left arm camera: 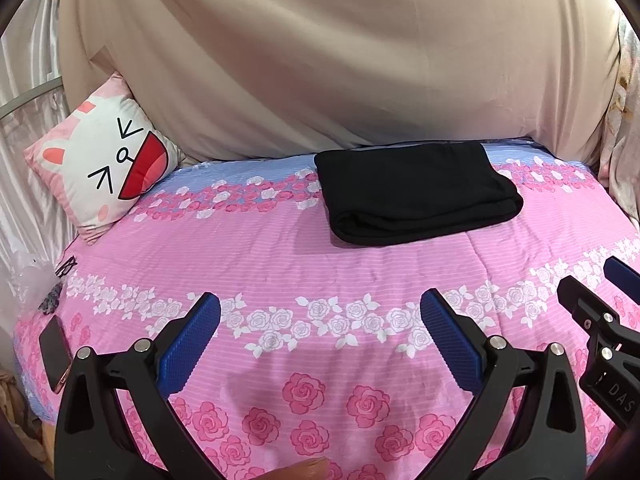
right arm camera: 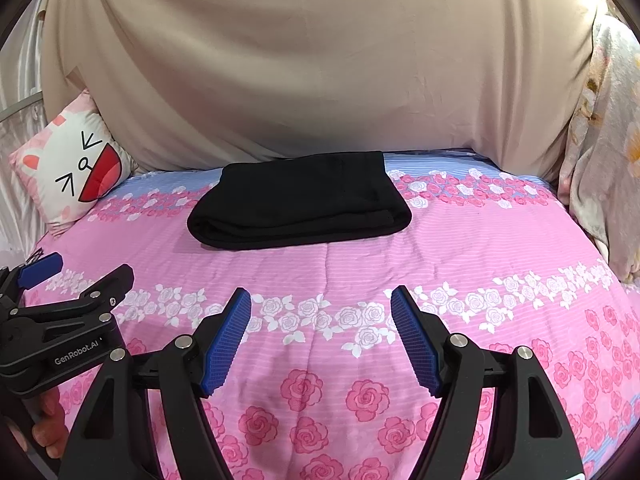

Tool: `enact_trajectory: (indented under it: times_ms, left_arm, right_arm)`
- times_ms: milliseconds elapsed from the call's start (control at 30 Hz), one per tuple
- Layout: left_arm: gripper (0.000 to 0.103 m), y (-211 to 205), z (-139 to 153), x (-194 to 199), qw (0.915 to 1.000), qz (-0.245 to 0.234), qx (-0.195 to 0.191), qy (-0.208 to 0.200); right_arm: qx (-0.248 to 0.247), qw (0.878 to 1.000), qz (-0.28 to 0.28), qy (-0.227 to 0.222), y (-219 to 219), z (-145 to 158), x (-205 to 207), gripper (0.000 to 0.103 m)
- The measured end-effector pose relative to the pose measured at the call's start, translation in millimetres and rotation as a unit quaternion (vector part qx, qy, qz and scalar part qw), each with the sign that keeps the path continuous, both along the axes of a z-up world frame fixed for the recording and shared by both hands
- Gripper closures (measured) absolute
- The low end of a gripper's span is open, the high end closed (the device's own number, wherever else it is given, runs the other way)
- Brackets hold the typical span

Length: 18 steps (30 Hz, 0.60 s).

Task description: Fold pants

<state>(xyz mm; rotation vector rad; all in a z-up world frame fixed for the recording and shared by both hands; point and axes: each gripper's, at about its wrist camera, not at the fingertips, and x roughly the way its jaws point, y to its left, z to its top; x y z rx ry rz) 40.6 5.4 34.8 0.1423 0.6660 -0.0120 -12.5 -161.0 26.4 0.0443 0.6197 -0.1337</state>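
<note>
The black pants [left arm camera: 416, 192] lie folded into a compact rectangle at the far side of the pink floral bed [left arm camera: 320, 264]; they also show in the right wrist view [right arm camera: 300, 200]. My left gripper [left arm camera: 320, 308] is open and empty, held over the bed well short of the pants. My right gripper [right arm camera: 320, 300] is open and empty too, likewise short of the pants. The right gripper shows at the right edge of the left wrist view [left arm camera: 592, 292], and the left gripper at the left edge of the right wrist view [right arm camera: 80, 272].
A cat-face cushion [left arm camera: 104, 164] leans at the back left. A beige sheet [left arm camera: 340, 52] hangs behind the bed. A phone [left arm camera: 54, 352] lies near the bed's left edge. A floral quilt [right arm camera: 604, 152] is piled at the right.
</note>
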Motion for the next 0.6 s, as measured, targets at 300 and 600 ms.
enact_trajectory:
  times_ms: [300, 600]
  left_arm:
    - [0.005, -0.5, 0.7, -2.7, 1.0, 0.001, 0.003, -0.004]
    - [0.006, 1.9, 0.4, -5.6, 0.9997, 0.009, -0.012, -0.019]
  right_arm:
    - [0.0, 1.0, 0.001, 0.001, 0.6, -1.0, -1.1, 0.033]
    - [0.002, 1.0, -0.002, 0.003, 1.3, -2.6, -3.9, 0.033]
